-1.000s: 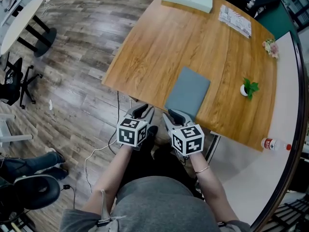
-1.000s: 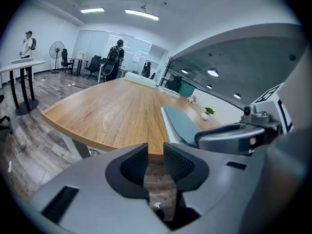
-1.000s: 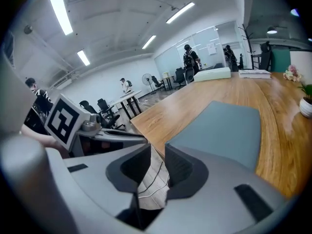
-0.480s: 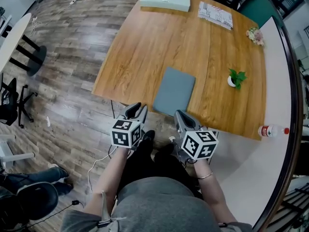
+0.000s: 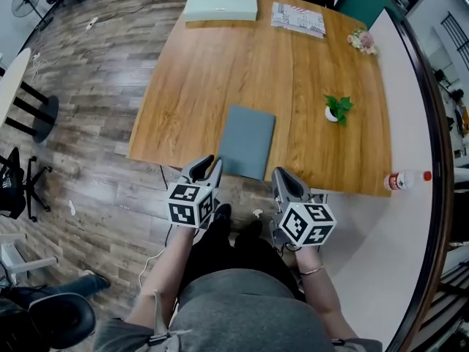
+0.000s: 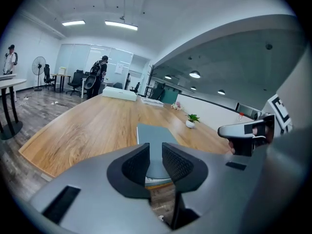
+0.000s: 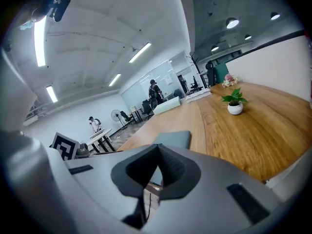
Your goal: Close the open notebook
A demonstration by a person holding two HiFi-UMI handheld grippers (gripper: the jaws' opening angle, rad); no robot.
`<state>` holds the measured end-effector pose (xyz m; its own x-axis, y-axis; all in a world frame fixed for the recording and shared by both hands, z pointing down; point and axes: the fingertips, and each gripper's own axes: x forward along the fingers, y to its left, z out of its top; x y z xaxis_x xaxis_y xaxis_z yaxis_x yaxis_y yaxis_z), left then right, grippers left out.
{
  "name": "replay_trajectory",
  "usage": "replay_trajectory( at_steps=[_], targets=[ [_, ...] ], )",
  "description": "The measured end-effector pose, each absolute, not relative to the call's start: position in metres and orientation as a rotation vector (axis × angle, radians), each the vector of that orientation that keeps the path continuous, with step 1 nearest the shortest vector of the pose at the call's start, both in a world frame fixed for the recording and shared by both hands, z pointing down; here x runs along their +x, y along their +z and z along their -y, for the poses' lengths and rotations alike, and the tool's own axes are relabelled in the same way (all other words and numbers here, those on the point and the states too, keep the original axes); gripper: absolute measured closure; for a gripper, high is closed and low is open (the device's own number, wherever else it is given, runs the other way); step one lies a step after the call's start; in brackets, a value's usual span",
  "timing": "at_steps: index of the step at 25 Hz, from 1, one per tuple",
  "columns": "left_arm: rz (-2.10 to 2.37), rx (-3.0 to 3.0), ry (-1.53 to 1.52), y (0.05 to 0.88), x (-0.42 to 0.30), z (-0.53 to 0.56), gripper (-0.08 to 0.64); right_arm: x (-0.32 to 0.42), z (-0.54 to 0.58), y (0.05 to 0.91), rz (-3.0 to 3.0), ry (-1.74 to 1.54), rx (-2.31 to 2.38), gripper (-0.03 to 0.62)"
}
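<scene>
The notebook lies closed, grey-blue cover up, at the near edge of the wooden table. Both grippers hang in front of that edge, off the table. My left gripper is just left of the notebook's near corner; its jaws are closing, a narrow gap still shows and nothing is between them. My right gripper is to the right of the notebook, shut and empty. The notebook shows straight ahead in the left gripper view, and the notebook lies ahead and slightly left in the right gripper view.
A white box and a printed sheet lie at the table's far edge. A small potted plant and flowers stand to the right. A bottle lies on the white ledge. People stand far off in the room.
Both grippers have drawn back from the notebook's near edge and risen. The right one swung out to the right and its jaws closed. The notebook stays closed and still.
</scene>
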<state>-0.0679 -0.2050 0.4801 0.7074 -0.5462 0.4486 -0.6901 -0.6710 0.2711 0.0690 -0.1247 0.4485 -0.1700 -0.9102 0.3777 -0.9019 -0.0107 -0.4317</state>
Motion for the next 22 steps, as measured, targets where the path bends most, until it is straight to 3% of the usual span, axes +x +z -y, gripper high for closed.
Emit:
replay_trajectory(
  at_steps=[22],
  targets=[
    [0.776, 2.638, 0.47, 0.457, -0.002, 0.191, 0.477, 0.148, 0.072, 0.423, -1.917, -0.704, -2.263, 0.591]
  ],
)
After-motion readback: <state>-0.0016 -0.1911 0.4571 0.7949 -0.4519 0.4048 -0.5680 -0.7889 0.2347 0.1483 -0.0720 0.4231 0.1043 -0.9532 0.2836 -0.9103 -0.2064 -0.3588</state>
